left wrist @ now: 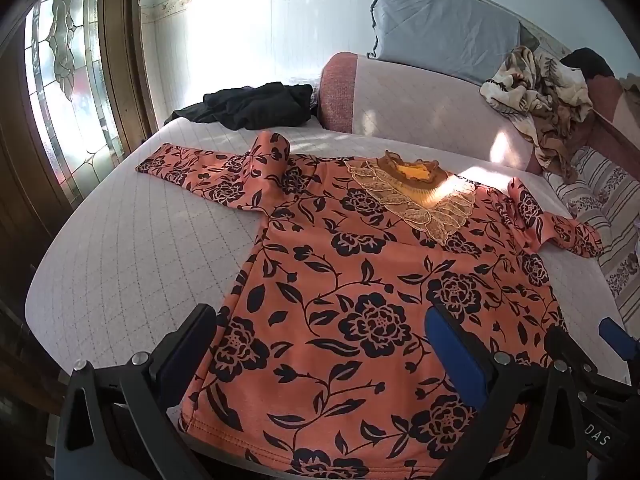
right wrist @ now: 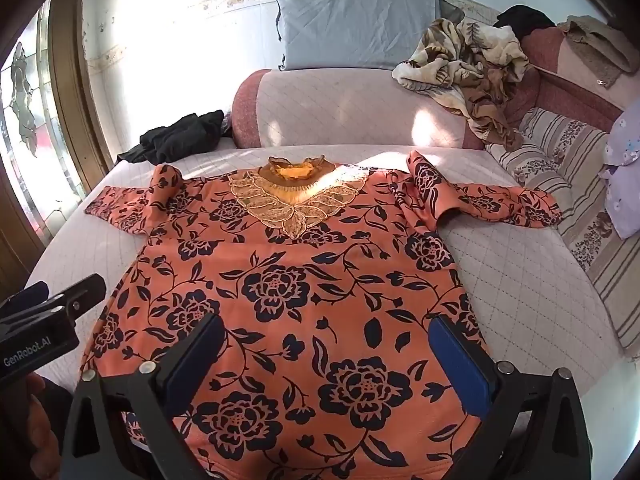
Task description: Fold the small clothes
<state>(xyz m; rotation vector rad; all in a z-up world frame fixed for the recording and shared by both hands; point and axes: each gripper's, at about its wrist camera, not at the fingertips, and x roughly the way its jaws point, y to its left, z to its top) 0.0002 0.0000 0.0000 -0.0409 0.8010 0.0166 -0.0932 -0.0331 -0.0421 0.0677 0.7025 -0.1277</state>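
Two grippers hover over the hem end of one orange floral top (left wrist: 372,300) that lies spread face up on a pale quilted mattress (left wrist: 132,248), its neck away from the cameras. The left gripper (left wrist: 320,344) has its jaws spread wide, the left finger above the top's left side edge and the blue-padded right finger over the fabric; nothing sits between them, and whether the pads touch the cloth cannot be told. The right gripper (right wrist: 326,354) is likewise spread wide and holds nothing, both fingers over the lower body of the top near the hem. In the right wrist view the left gripper shows at the left edge, just beside the top's hem corner. The top's lace collar (right wrist: 298,200) with a yellow neck lining lies in a patch of sunlight. Both long sleeves stretch outward, each with a raised fold near the shoulder: the left sleeve (left wrist: 208,172) and the right sleeve (right wrist: 488,200). Beyond the top, a black garment (left wrist: 256,108) lies bunched near a pink bolster (right wrist: 352,108). A grey pillow (right wrist: 356,24) leans against the wall, and a brown patterned blanket (right wrist: 468,68) is heaped to the right.
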